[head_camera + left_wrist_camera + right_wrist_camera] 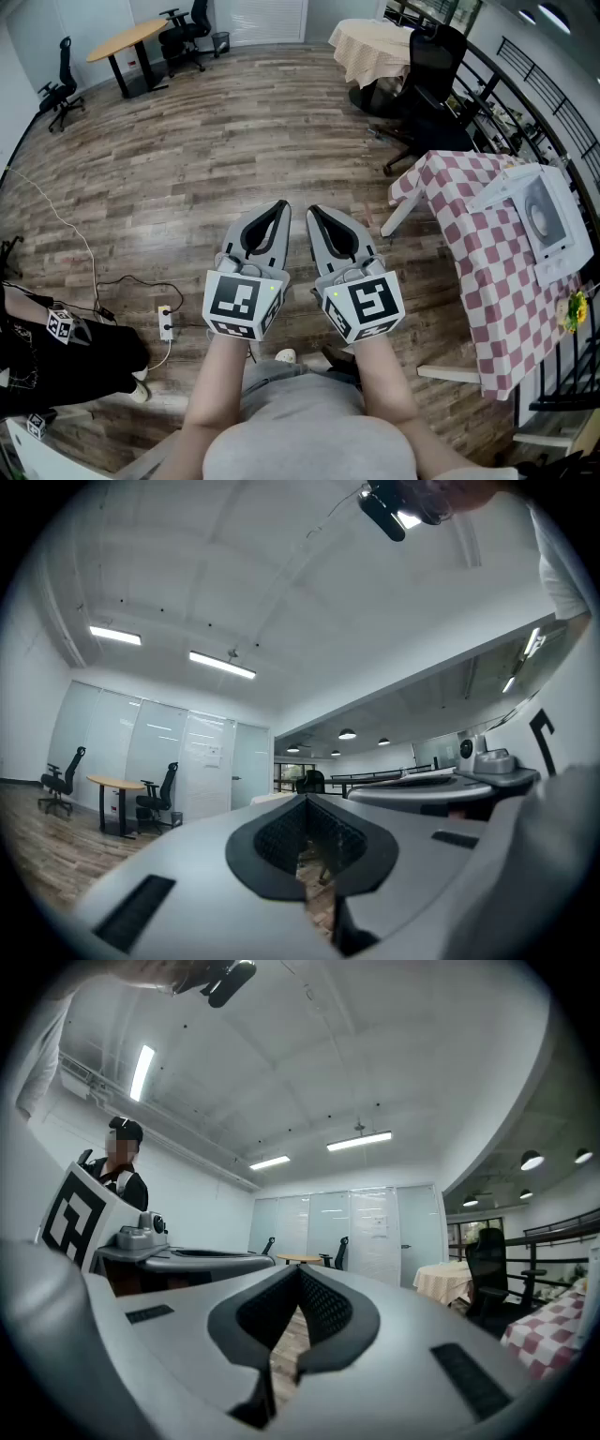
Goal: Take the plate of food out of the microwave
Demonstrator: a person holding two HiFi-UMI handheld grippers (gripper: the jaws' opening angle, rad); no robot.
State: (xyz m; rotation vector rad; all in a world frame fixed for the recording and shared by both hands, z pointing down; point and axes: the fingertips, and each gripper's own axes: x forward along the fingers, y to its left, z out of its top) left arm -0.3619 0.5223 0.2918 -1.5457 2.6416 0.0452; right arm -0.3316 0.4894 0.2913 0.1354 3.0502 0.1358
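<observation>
Left gripper (280,207) is up front, jaws pressed together at the tips, nothing between them. Right gripper (313,212) sits just beside it, jaws also closed and empty. Both are held level and side by side over bare floor, out in front of the person's forearms.

By my reading the task has not started. The white appliance (541,214) at the right edge of the head view looks like the microwave; it sits on the table with the red-and-white checked cloth (483,267), well apart from both grippers. Whether its door is open I cannot tell, and no plate of food shows in any view. Everything is left to do: get over there, reach the plate, lift it out.

Around them is a wood plank floor (187,159), with a power strip (166,323) and its cable at lower left. A round table with a cream cloth (370,42) and a black office chair (429,75) stand at the top, a wooden desk (127,42) at upper left.
</observation>
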